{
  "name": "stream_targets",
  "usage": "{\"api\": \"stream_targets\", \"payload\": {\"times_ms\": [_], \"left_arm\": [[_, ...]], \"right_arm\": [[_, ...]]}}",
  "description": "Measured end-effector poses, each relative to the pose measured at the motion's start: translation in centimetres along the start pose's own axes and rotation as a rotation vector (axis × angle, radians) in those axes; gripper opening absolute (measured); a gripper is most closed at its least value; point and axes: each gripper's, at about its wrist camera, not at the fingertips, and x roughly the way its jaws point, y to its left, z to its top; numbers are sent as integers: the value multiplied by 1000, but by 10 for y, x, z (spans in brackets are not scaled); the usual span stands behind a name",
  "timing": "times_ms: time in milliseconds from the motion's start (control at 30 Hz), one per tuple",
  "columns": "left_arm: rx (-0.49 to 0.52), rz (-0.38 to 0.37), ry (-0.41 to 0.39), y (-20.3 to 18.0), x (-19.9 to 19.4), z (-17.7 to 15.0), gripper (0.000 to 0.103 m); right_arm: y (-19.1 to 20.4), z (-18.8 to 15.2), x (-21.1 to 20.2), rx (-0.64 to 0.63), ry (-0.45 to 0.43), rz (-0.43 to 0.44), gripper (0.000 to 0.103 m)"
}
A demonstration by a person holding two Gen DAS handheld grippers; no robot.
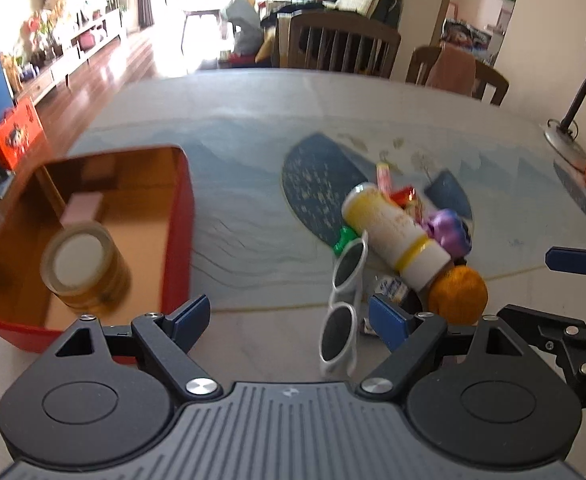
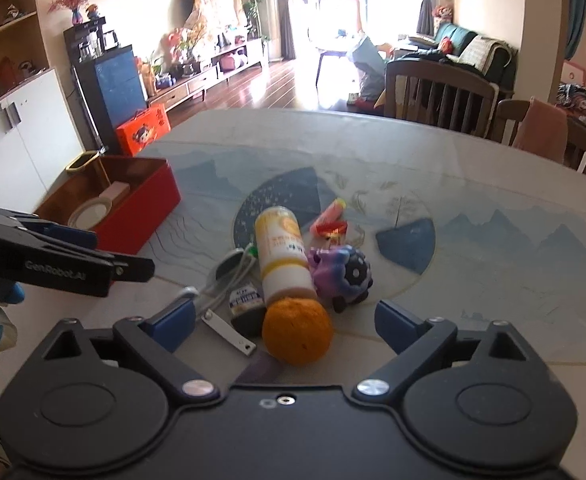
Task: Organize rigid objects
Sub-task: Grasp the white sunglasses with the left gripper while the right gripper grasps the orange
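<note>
On the surface (image 2: 473, 152), just ahead of my right tool (image 2: 285, 322), the bottle (image 2: 283, 254) lay flat, long axis running six to eleven o'clock, label unreadable. Both tools stood open, empty; my left tool (image 1: 289, 320) read "GenRobot.AI".

My table (image 2: 473, 160): pale top printed with blue mountains and dark blue patches; at its left edge, a red box (image 2: 149, 216); near the middle, one cluster touching or overlapping: yellow-and-white bottle (image 2: 283, 254) lying on its side, orange (image 2: 297, 332), white sunglasses (image 1: 343, 304), purple toy (image 2: 339, 270), small dark jar (image 2: 247, 306), nail clipper (image 2: 229, 330), red-wrapped sweets (image 2: 329, 220); far right, a desk lamp's base (image 1: 565, 142).
</note>
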Motion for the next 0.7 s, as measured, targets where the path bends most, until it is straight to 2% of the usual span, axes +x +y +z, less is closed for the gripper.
{"api": "stream_targets", "payload": {"times_ms": [300, 500, 700], "left_arm": [[27, -10, 80, -16, 38, -13, 87], [50, 44, 75, -20, 47, -20, 87], [75, 58, 75, -25, 54, -24, 87]], "right_arm": [[-12, -9, 23, -28, 81, 45, 83], [-19, -9, 33, -19, 106, 60, 79], [-21, -7, 45, -11, 135, 75, 73]]}}
